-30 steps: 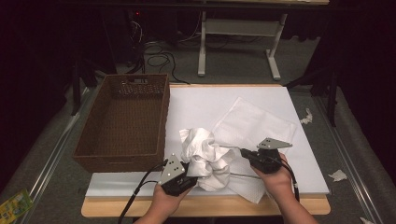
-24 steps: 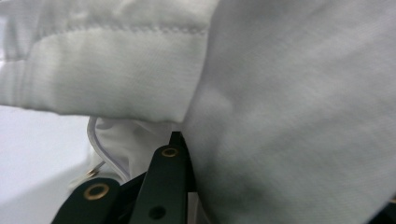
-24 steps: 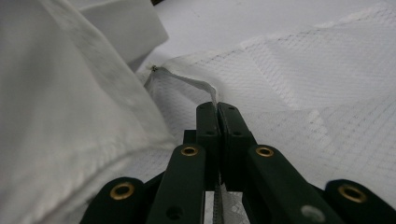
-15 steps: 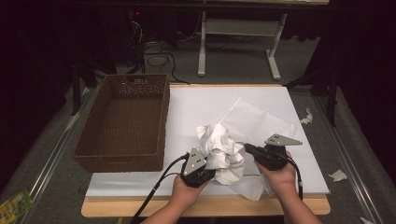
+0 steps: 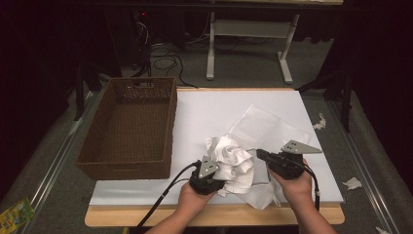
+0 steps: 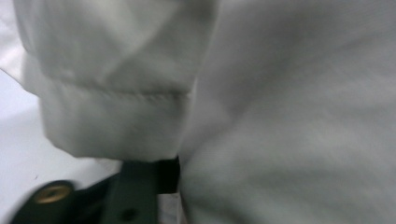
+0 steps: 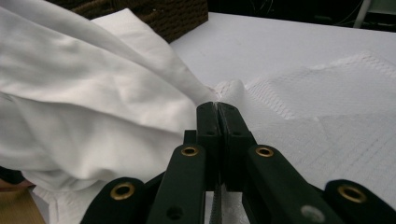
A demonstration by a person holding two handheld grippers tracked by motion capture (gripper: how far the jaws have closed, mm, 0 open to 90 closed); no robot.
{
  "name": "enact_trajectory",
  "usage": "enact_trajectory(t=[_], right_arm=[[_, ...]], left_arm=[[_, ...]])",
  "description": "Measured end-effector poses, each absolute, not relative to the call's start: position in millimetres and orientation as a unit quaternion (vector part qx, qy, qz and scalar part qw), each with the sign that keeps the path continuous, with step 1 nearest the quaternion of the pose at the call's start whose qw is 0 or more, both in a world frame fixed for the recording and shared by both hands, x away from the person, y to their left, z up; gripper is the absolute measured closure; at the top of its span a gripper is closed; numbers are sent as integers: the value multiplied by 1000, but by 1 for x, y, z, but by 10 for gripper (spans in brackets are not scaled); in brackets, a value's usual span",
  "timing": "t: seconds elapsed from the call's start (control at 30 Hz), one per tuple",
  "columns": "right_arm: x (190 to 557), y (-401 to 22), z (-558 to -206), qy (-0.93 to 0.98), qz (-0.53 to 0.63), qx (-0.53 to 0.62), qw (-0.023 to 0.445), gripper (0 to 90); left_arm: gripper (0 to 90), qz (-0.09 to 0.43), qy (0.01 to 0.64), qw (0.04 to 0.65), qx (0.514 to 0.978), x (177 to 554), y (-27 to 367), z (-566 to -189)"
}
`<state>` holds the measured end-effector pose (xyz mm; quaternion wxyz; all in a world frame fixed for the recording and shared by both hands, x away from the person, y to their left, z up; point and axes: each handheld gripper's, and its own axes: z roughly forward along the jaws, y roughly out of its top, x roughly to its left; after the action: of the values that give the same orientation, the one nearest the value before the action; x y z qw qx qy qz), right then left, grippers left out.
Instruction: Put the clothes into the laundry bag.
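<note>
Held bunched cloth [image 5: 233, 163] near desk's [image 5: 214, 112] near edge, right gripper [image 7: 217, 108] clamped on a fold to anchor it, left gripper [image 5: 207, 178] just opening, half apart, cloth against it, likely regripping.

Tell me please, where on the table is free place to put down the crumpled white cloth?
Free: the white table cover between the wicker basket and the flat textured cloth, up to the far edge, and the basket's bare inside. Crowded: the near edge, where the crumpled white cloth, the left claw and the right claw meet.
</note>
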<state>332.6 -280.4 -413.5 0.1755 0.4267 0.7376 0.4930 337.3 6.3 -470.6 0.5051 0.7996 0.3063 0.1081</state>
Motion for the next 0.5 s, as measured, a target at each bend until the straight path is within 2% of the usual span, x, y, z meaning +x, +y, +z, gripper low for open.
enact_trajectory(t=[0.1,0.2,0.4,0.5], right_arm=[[334,-282,-413,734,496,430,173,889],[335,-281,-416,738,492,427,176,888],[335,-278,-421,748,482,421,176,888],[334,-279,-420,750,482,418,176,888]], left_arm=[[310,98,315,516,790,339,15,-466],[203,95,313,524,787,336,17,-460],[162,111,296,529,788,320,22,-444],[171,122,295,540,779,315,30,-434]])
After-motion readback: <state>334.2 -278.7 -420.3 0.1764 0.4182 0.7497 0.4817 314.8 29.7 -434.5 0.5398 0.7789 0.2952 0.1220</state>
